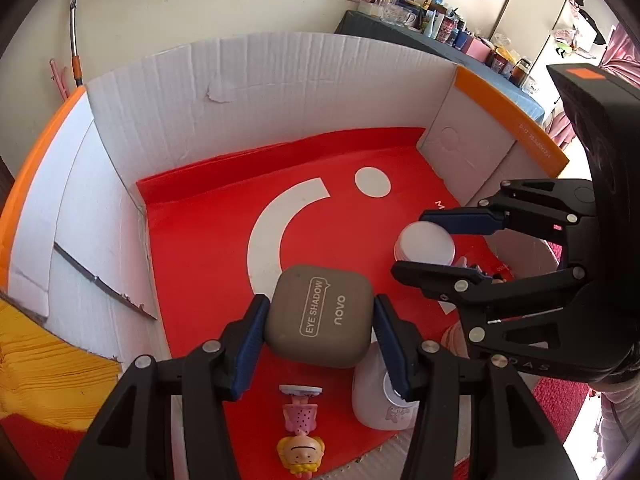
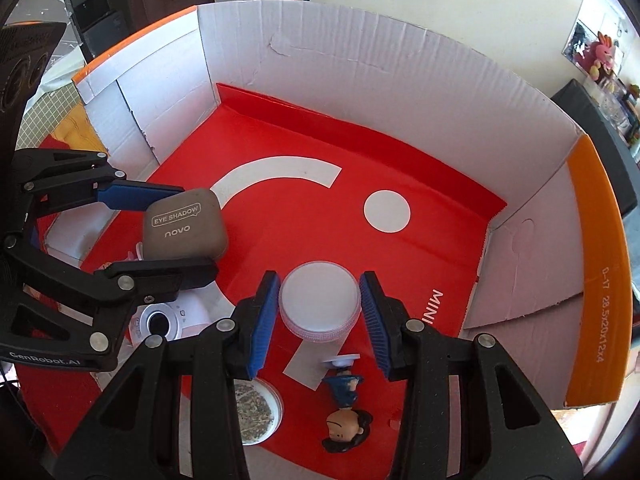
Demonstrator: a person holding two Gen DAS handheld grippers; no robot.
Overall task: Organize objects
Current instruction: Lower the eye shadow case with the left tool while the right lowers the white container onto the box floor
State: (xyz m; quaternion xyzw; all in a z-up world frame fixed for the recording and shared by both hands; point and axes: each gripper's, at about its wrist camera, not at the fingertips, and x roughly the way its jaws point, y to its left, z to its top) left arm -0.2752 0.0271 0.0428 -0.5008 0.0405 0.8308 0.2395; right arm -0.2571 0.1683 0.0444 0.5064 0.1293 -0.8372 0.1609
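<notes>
The left gripper (image 1: 318, 322) pinches the eyeshadow case (image 1: 319, 315) between its blue pads, above the red floor of the box (image 1: 256, 92); below its fingers lie a pink figurine (image 1: 300, 428) and a white bottle (image 1: 380, 396). The right gripper (image 2: 319, 308) has its fingers on either side of the white jar (image 2: 319, 300), both pads touching or just beside its rim. Below the right fingers lie a blue figurine (image 2: 346, 404) and a round dish of flakes (image 2: 256, 408).
</notes>
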